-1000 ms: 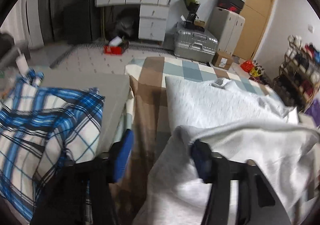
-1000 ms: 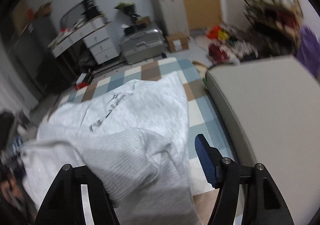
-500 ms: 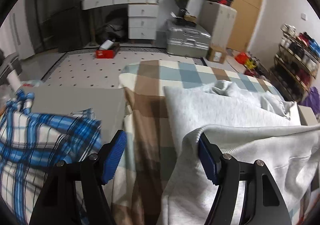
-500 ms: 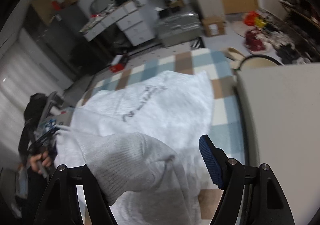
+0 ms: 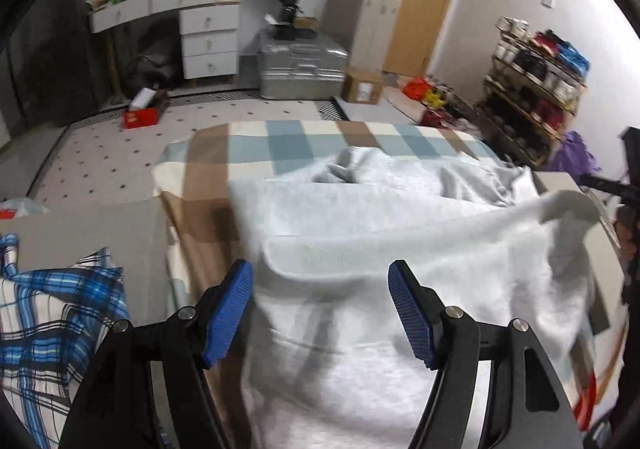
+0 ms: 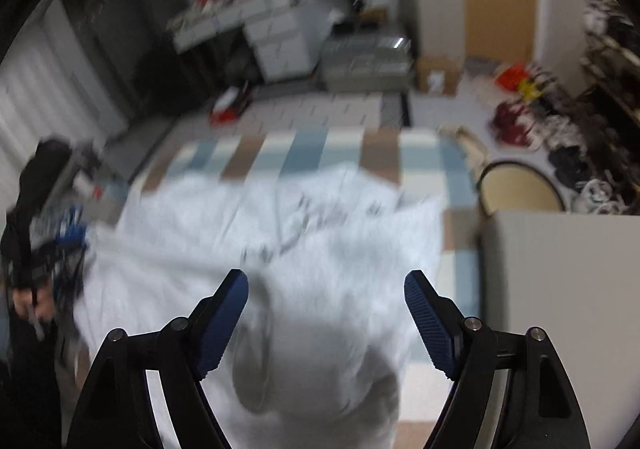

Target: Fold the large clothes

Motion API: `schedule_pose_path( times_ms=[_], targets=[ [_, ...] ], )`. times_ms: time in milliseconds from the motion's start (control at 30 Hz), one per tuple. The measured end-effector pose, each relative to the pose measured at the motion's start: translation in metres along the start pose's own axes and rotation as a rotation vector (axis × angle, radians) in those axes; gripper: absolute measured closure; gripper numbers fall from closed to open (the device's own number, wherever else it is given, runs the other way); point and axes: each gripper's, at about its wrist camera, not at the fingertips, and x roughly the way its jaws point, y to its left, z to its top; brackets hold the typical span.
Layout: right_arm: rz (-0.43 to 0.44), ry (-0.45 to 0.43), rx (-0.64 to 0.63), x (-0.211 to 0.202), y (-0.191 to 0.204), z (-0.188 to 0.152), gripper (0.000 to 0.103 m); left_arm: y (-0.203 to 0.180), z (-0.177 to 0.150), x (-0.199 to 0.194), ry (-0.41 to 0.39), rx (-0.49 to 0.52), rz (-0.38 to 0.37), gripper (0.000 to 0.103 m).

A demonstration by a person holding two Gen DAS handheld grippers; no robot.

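Item: 1 grey sweatshirt (image 5: 360, 249) draped on the checked blanket (image 5: 280, 141) for folding; my left gripper (image 5: 320, 307) and right gripper (image 6: 326, 313) hover over it released, grasping nothing.

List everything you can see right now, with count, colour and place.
sweatshirt: one, pale grey, spread on the bed, near edge folded over
blanket: one, checked blue, brown and cream, under the sweatshirt
shirt: one, blue and white plaid, left of the bed
suitcase: one, silver, on the floor beyond the bed
drawers: one unit, white, by the far wall
shoe rack: one, wooden, right wall
left hand-held gripper: open, above the sweatshirt
right hand-held gripper: open, above the sweatshirt
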Motion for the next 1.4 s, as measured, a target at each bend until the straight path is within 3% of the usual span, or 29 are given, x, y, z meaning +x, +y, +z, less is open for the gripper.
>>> schedule_pose_path(
  times_ms=[67,167,267,367,533,733,833,967,1067,1167,1300,1400],
  targets=[
    [0.002,0.008,0.048,-0.003,-0.01,-0.006,0.016,0.012,-0.005,0.001,0.001,-0.065,-0.049,0.037],
    [0.141,0.072,0.029,-0.001,-0.014,-0.031,0.016,0.02,-0.017,0.005,0.026,-0.116,-0.132,0.037],
    [0.181,0.071,-0.033,-0.005,-0.007,-0.061,0.016,0.017,-0.03,0.018,0.066,-0.101,-0.103,0.037],
    [0.124,0.091,-0.074,0.004,-0.002,-0.078,0.016,0.011,-0.034,0.028,0.089,-0.086,-0.055,0.037],
    [-0.023,0.148,-0.178,0.031,0.008,-0.081,0.017,-0.002,-0.028,0.032,0.013,-0.039,0.074,0.038],
    [0.047,0.111,-0.195,0.039,0.007,-0.073,0.022,0.006,-0.021,0.039,-0.019,-0.062,0.047,0.085],
    [0.07,0.123,-0.175,0.03,-0.001,-0.078,0.021,0.01,-0.026,0.037,-0.017,-0.08,0.033,0.085],
    [0.033,0.091,-0.244,0.014,0.013,-0.088,0.017,0.005,-0.028,0.036,-0.006,-0.064,0.043,0.083],
    [-0.038,0.092,-0.344,0.018,0.029,-0.094,0.017,0.002,-0.027,0.04,0.016,-0.053,0.058,0.068],
    [-0.139,0.044,-0.403,0.026,0.039,-0.092,0.018,0.001,-0.027,0.043,0.018,-0.052,0.069,0.066],
    [-0.214,-0.064,-0.221,0.027,0.02,-0.067,0.019,0.003,-0.027,0.043,0.011,-0.059,0.084,0.066],
    [-0.164,-0.046,-0.066,0.032,-0.001,-0.056,0.019,0.01,-0.027,0.044,0.012,-0.088,0.087,0.066]
  ],
)
